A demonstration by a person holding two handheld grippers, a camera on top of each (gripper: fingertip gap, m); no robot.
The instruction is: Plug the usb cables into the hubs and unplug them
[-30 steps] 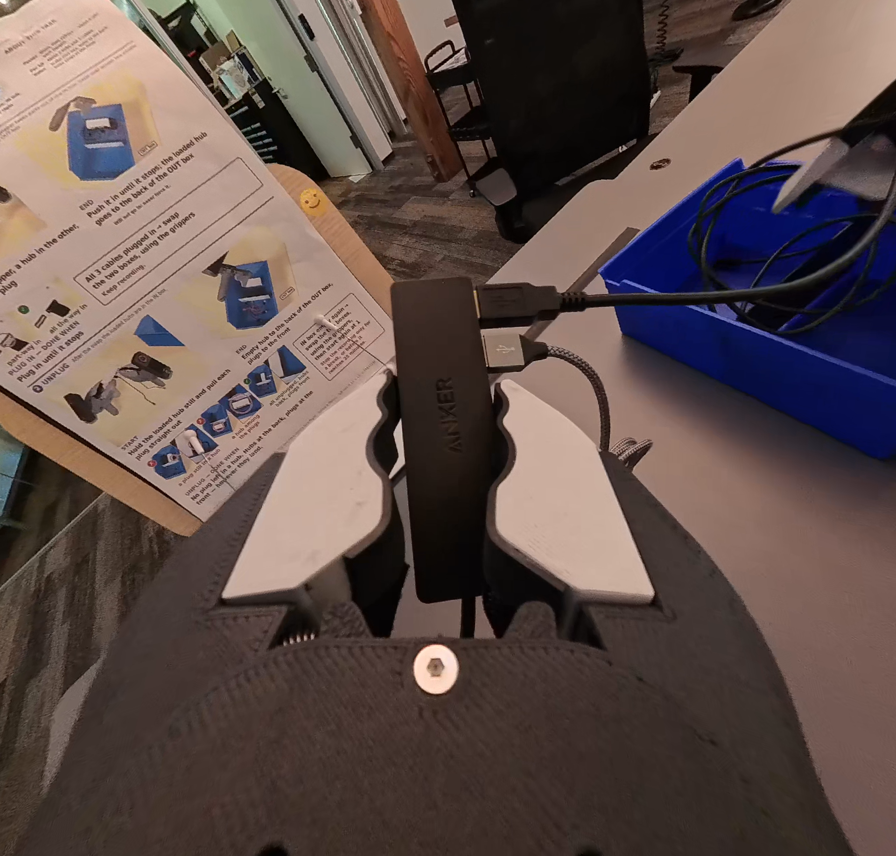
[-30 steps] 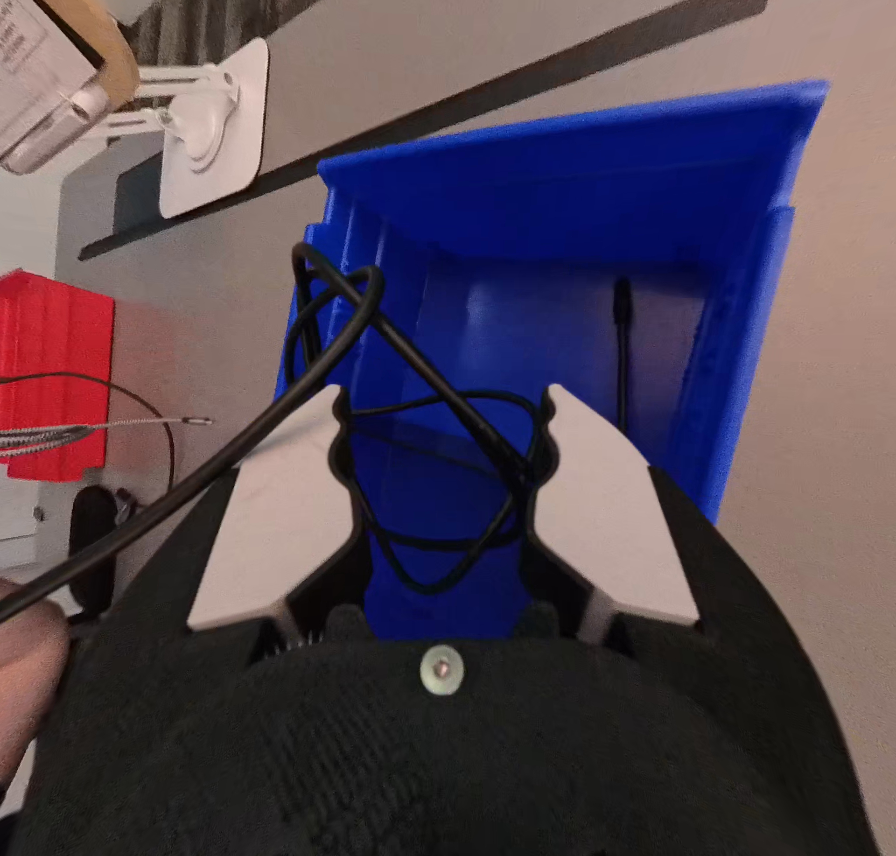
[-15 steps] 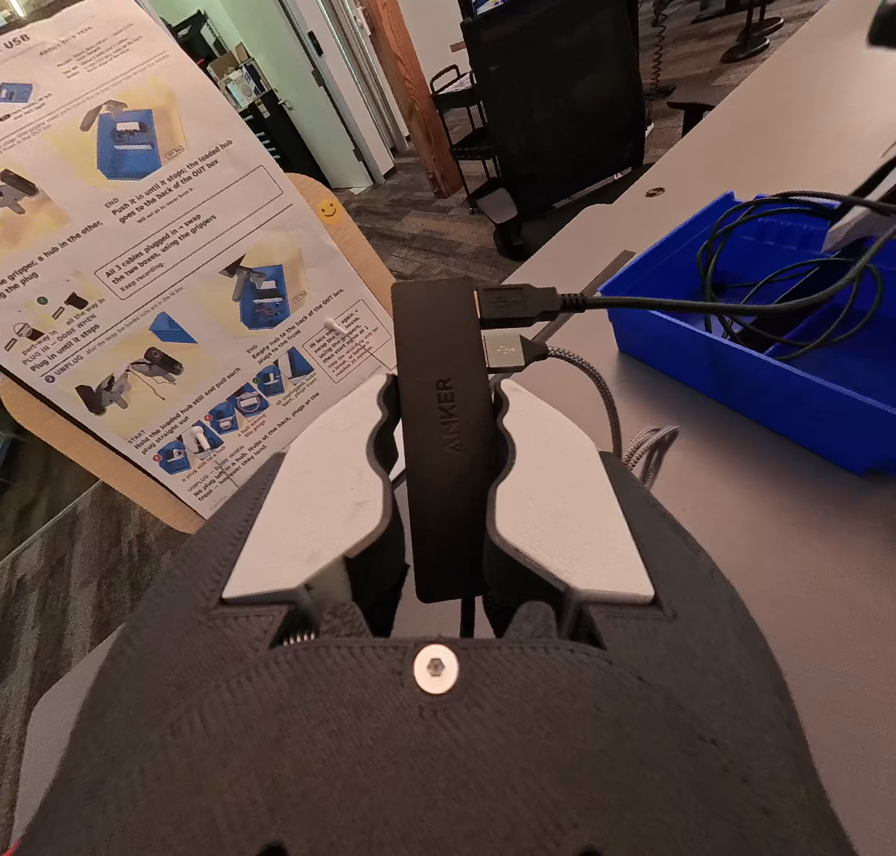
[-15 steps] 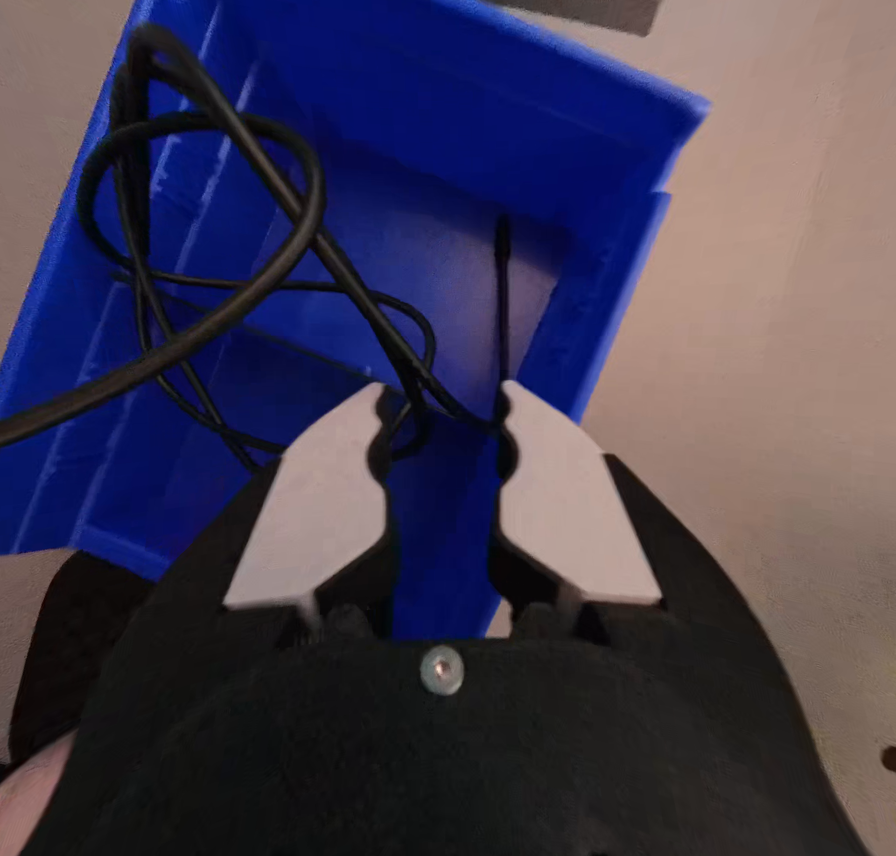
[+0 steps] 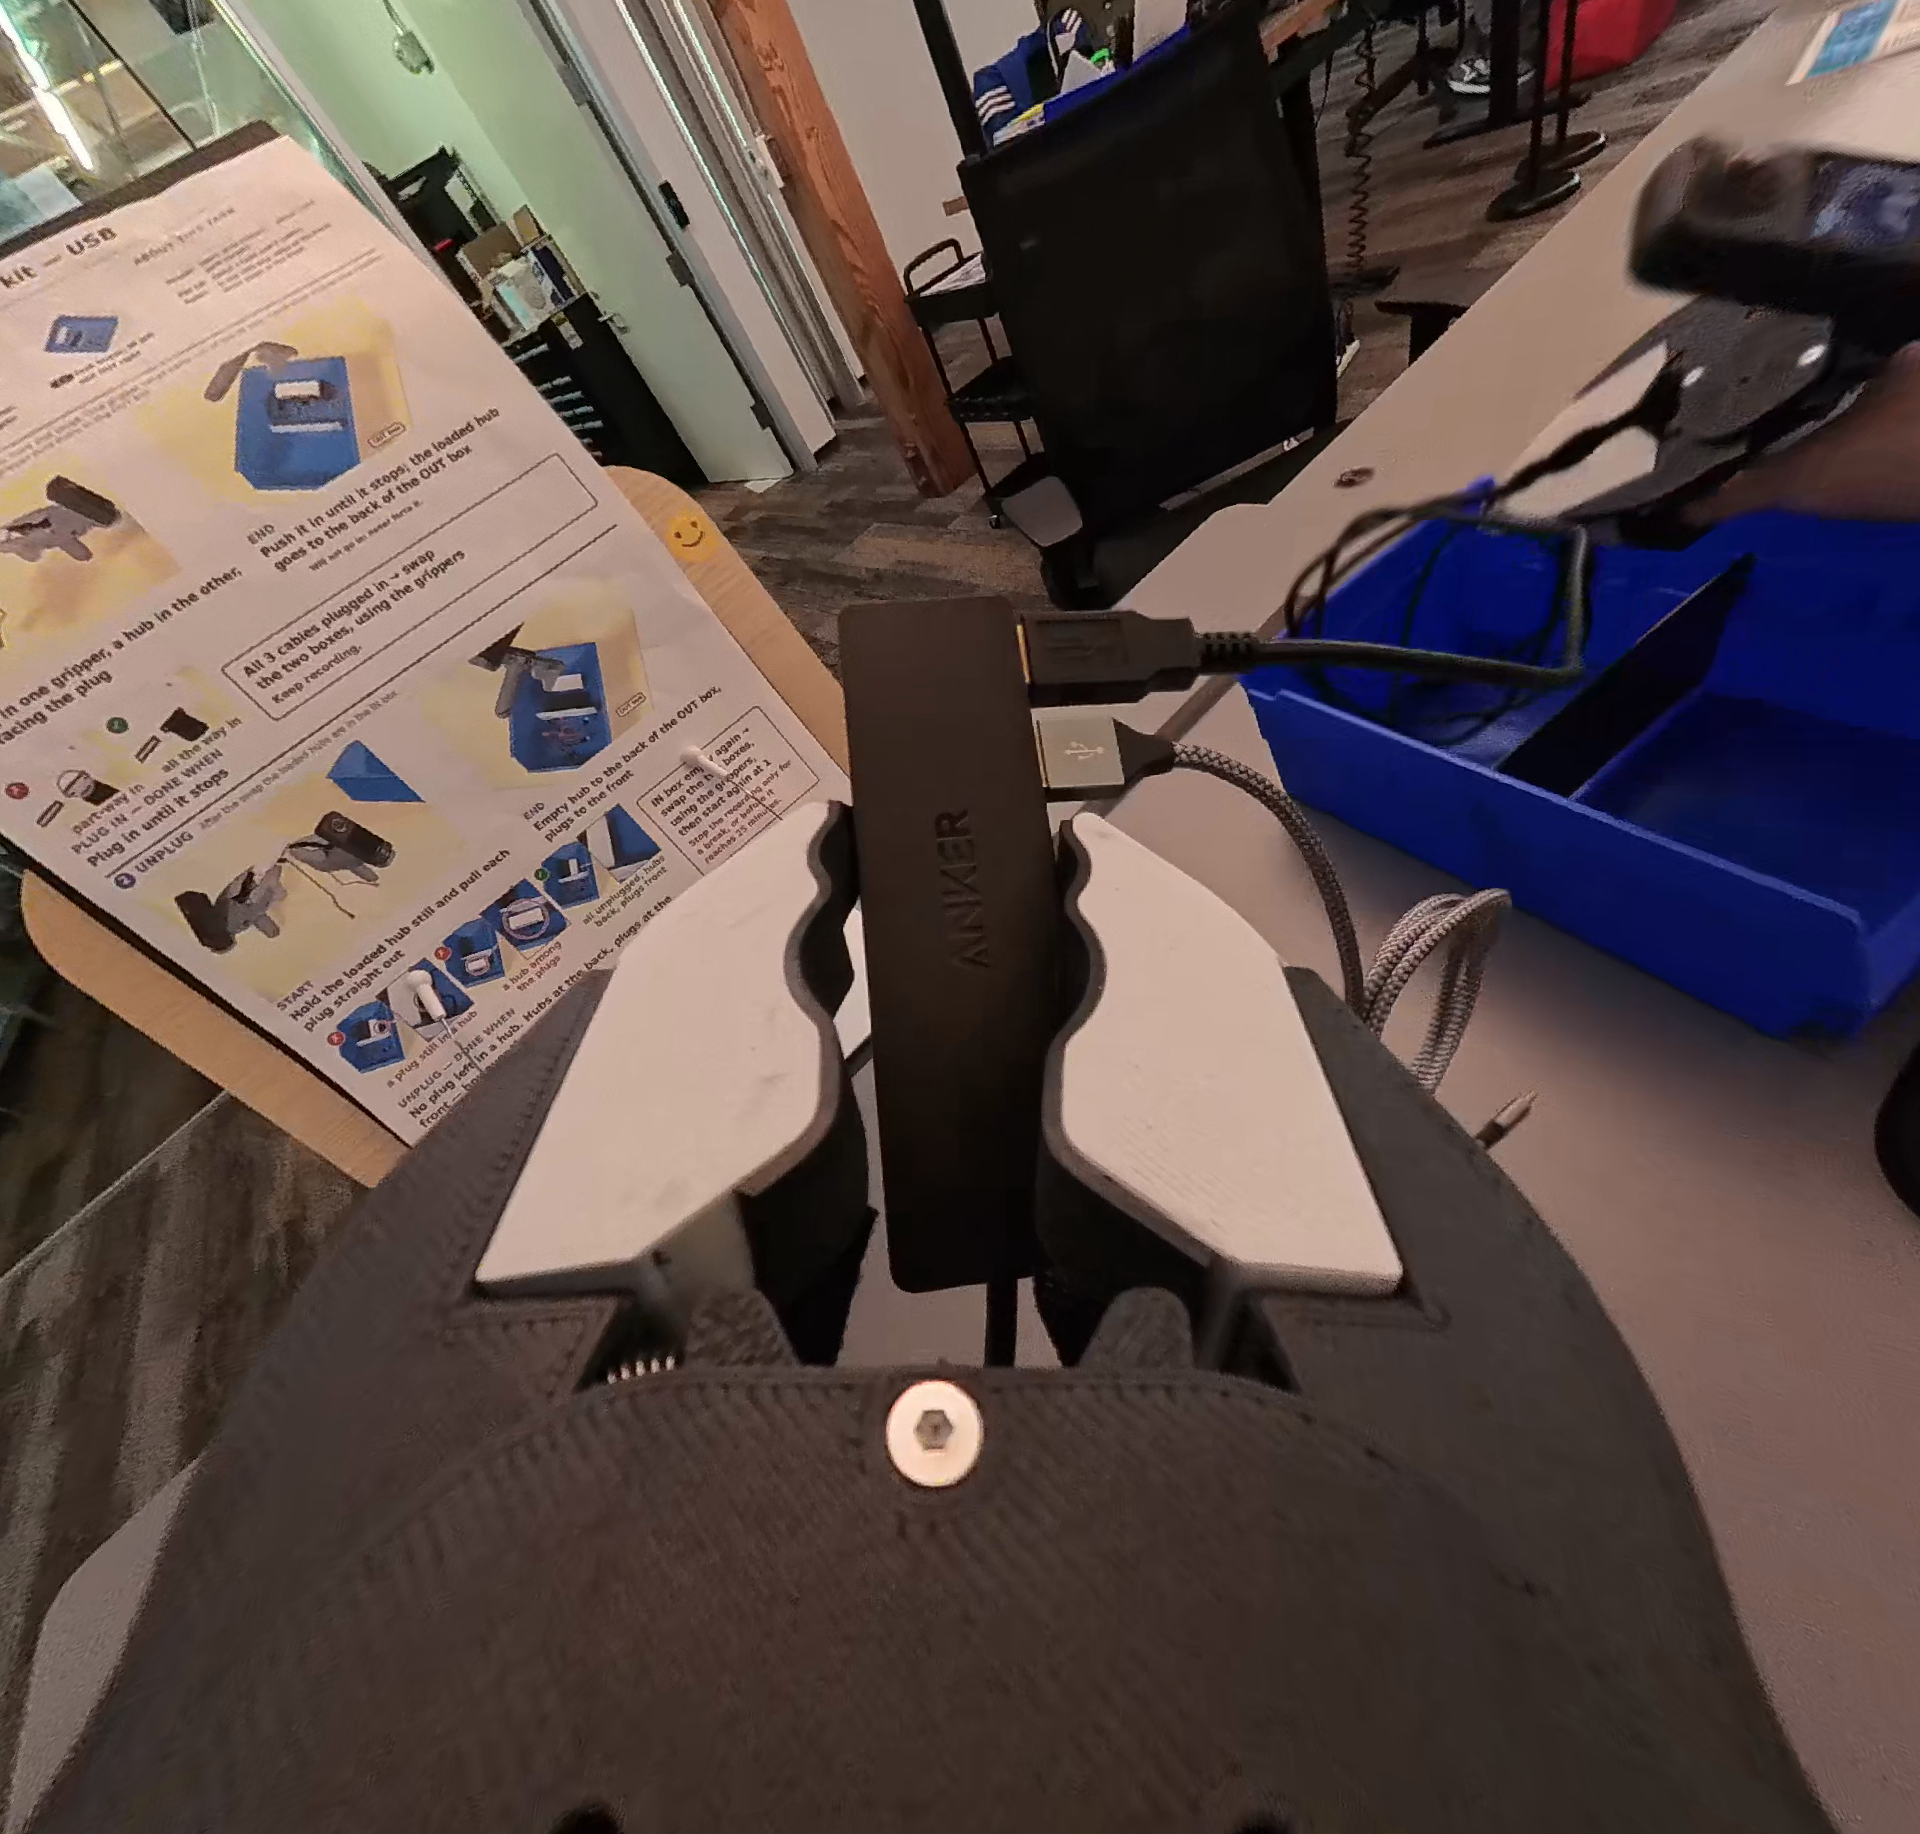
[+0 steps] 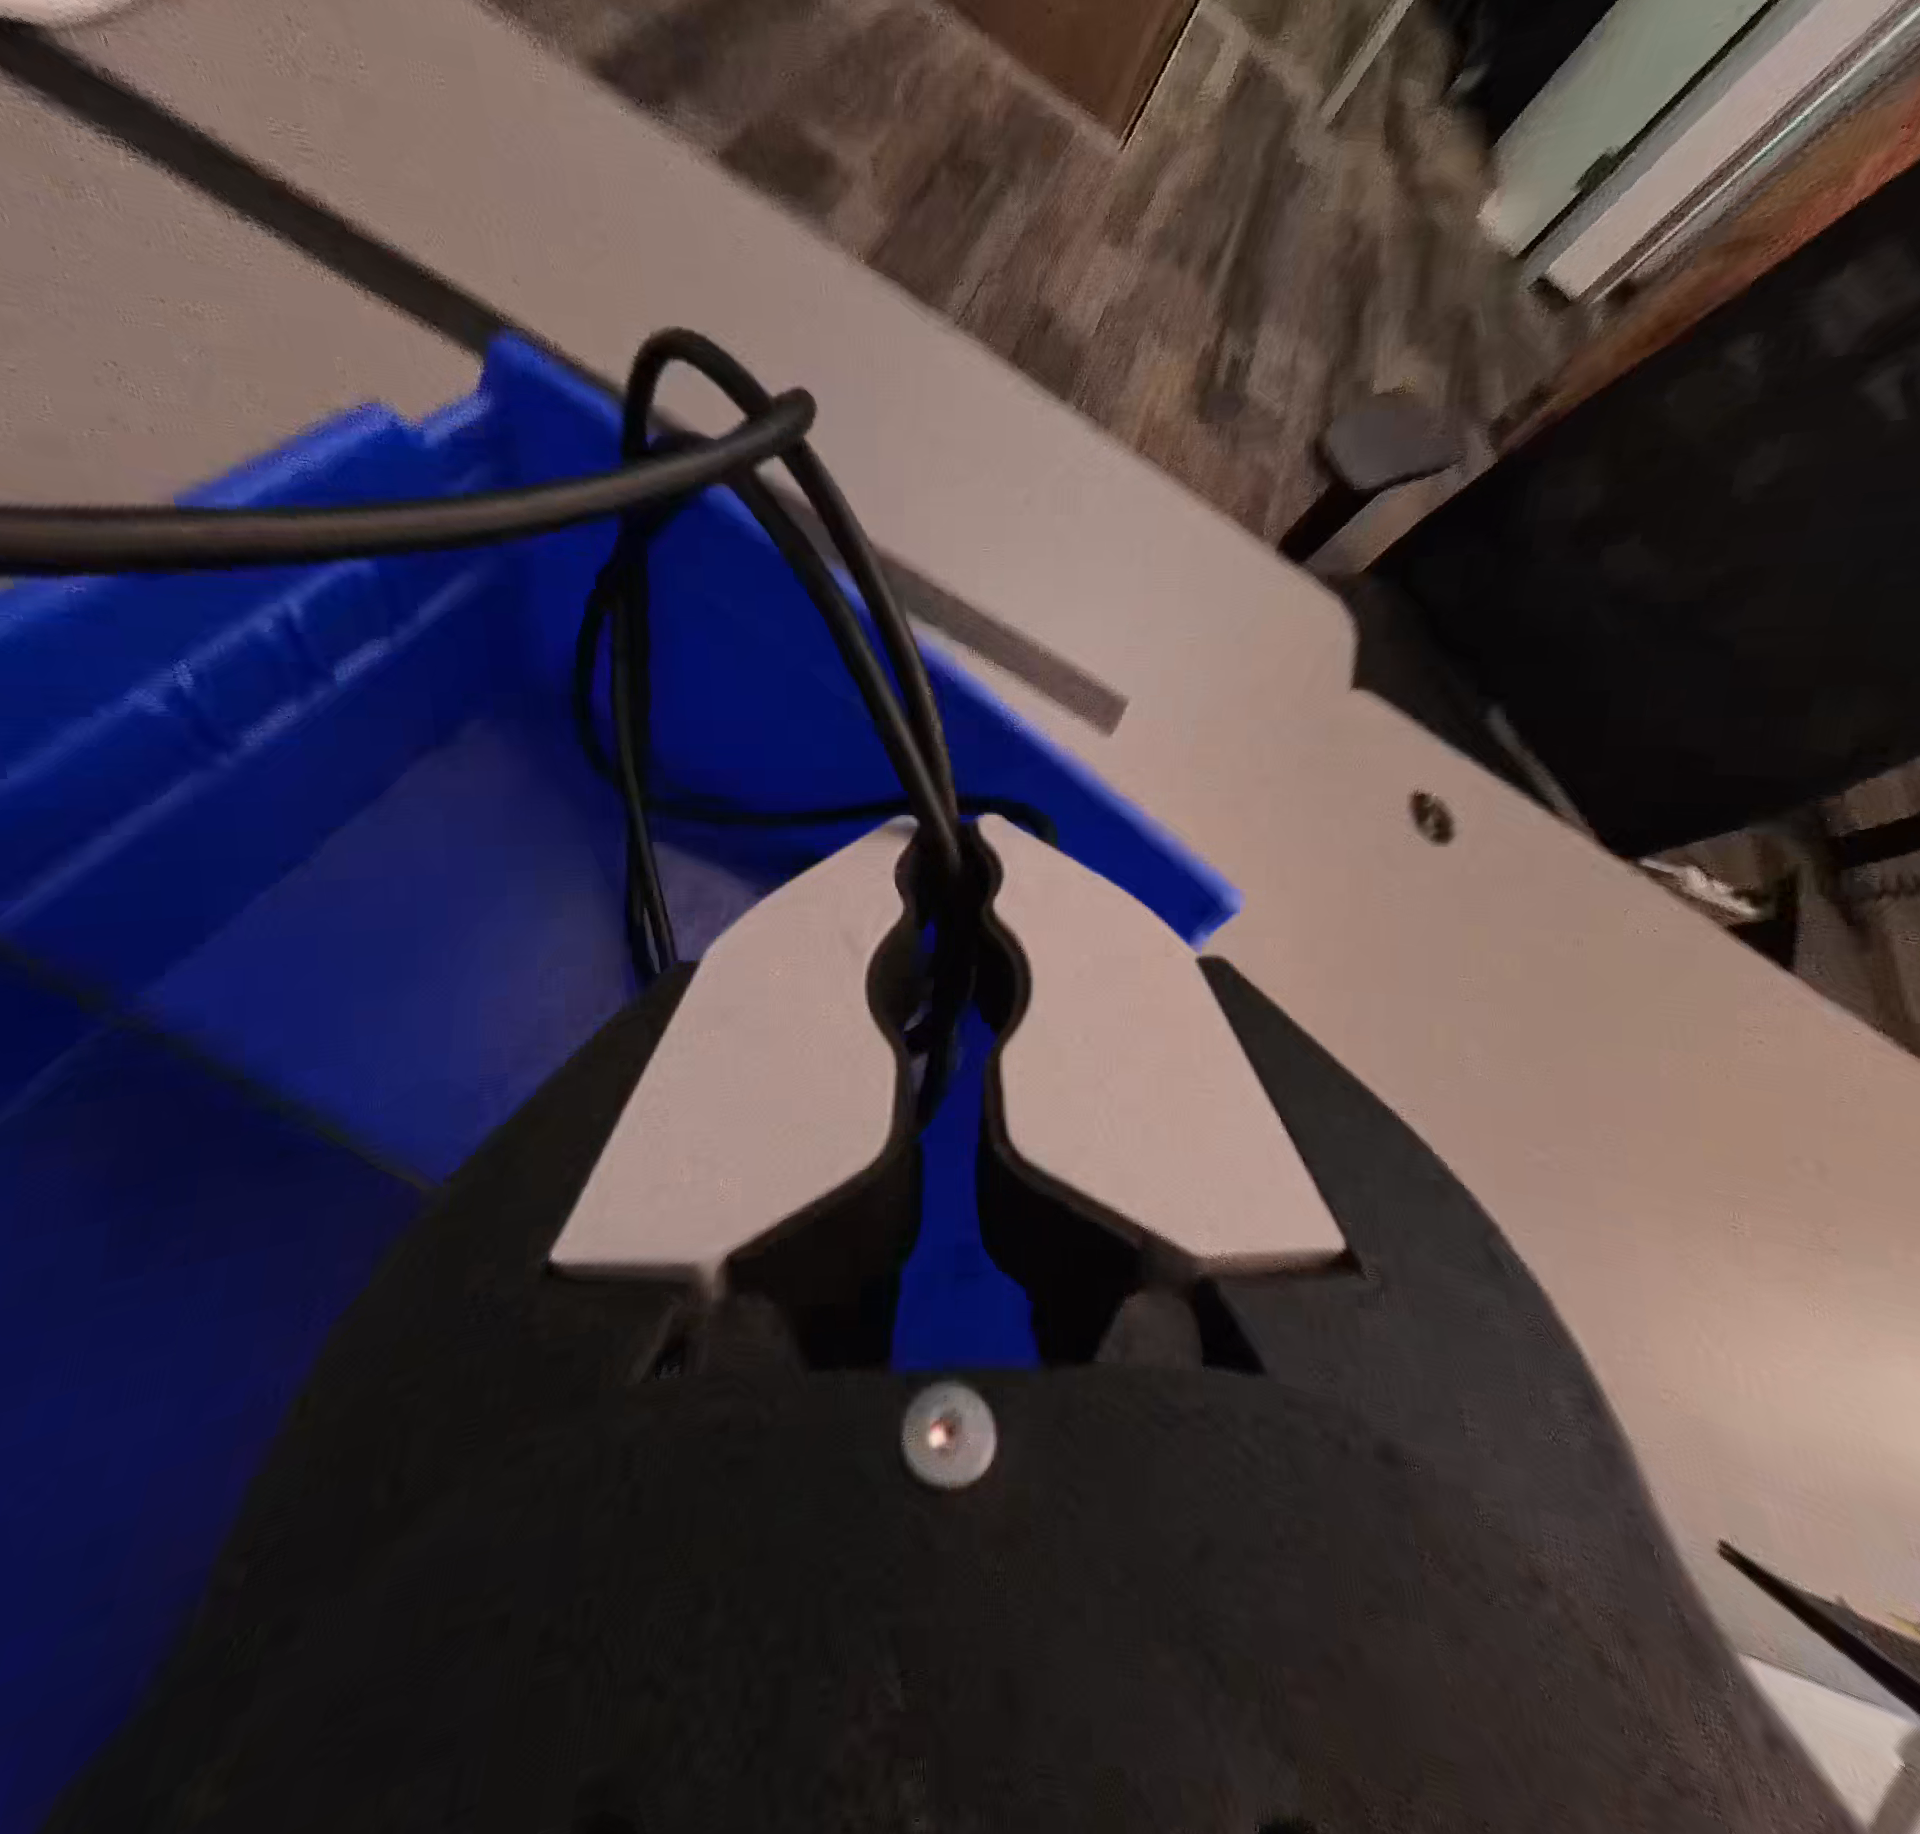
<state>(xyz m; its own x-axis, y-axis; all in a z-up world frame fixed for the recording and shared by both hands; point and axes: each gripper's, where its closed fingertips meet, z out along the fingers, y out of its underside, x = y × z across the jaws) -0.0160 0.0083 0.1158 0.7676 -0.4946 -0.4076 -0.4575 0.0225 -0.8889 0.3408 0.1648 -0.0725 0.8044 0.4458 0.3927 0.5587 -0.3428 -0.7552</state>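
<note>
While the left claw (image 5: 956, 849) grips the black hub (image 5: 951, 911), the right claw (image 6: 951, 849) pinches the black cable (image 6: 894, 662).

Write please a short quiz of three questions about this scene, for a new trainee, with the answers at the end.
1. True or false: two plugs sit in the flat black plastic USB hub.
2. What does the right hand-held gripper pinch? A) thin black round cable B) grey braided cable C) nothing
3. Fill in: the left hand-held gripper is shut on the ____.

Key: 1 true; 2 A; 3 hub. The black cable loops over the blue plastic bin.
</note>
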